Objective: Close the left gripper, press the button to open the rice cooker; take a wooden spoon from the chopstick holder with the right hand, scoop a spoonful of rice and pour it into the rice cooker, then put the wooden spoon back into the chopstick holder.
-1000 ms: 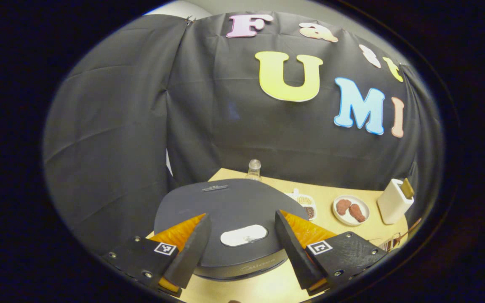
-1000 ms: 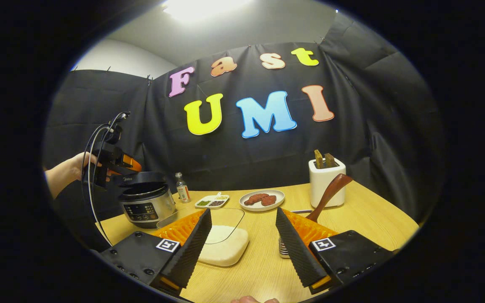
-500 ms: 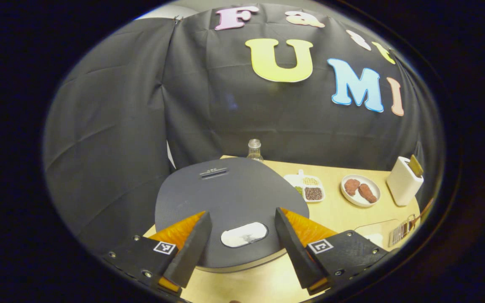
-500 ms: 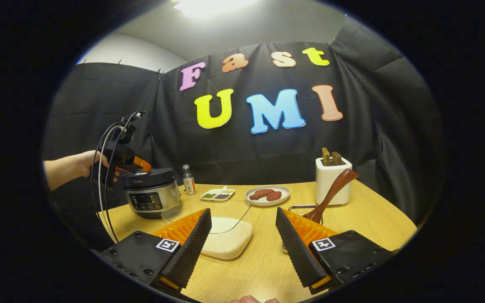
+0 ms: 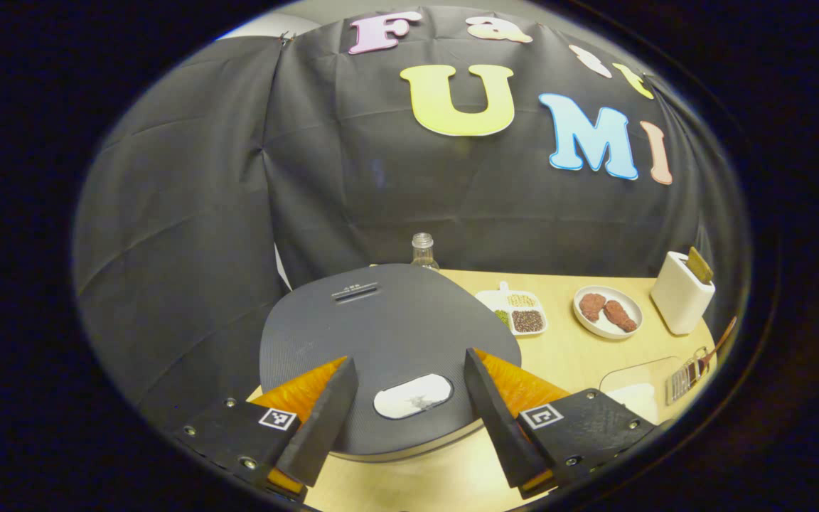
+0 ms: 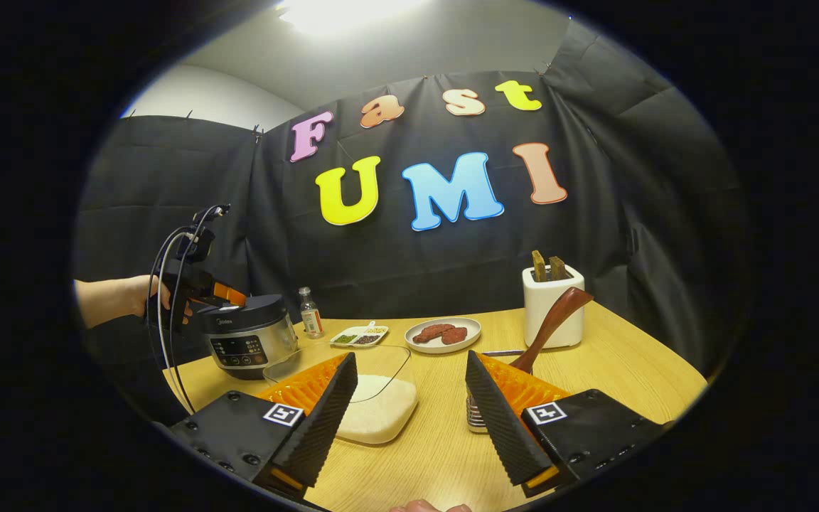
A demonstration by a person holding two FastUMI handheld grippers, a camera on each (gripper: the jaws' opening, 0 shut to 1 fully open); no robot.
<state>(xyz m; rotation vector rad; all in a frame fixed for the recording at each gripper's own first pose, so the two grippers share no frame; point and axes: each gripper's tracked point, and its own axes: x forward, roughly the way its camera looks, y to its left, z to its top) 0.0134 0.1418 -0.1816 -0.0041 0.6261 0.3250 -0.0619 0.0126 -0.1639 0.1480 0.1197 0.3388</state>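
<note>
The rice cooker (image 5: 381, 327) has a dark grey lid, shut, with a white oval button (image 5: 413, 396) near its front edge. My left gripper (image 5: 409, 419) hovers over that front edge, open, with the button between its fingers. In the right gripper view the cooker (image 6: 249, 338) stands at the far left, with the left gripper (image 6: 200, 295) above its lid. My right gripper (image 6: 409, 419) is open over the table with nothing in it. The wooden spoon (image 6: 552, 327) leans out of a metal holder (image 6: 477, 419) behind the right finger. A glass dish of white rice (image 6: 377, 412) lies ahead.
A white holder (image 6: 552, 306) with two wooden pieces stands at the back right. Beside it are a plate of brown food (image 6: 443, 334), a small divided dish (image 6: 360, 338) and a little bottle (image 6: 308, 313). A hand (image 6: 107, 302) holds the left gripper.
The left gripper has risen and tilted over the lid, so more of the lid top and table shows. The button stays between its fingers. Both grippers remain open.
</note>
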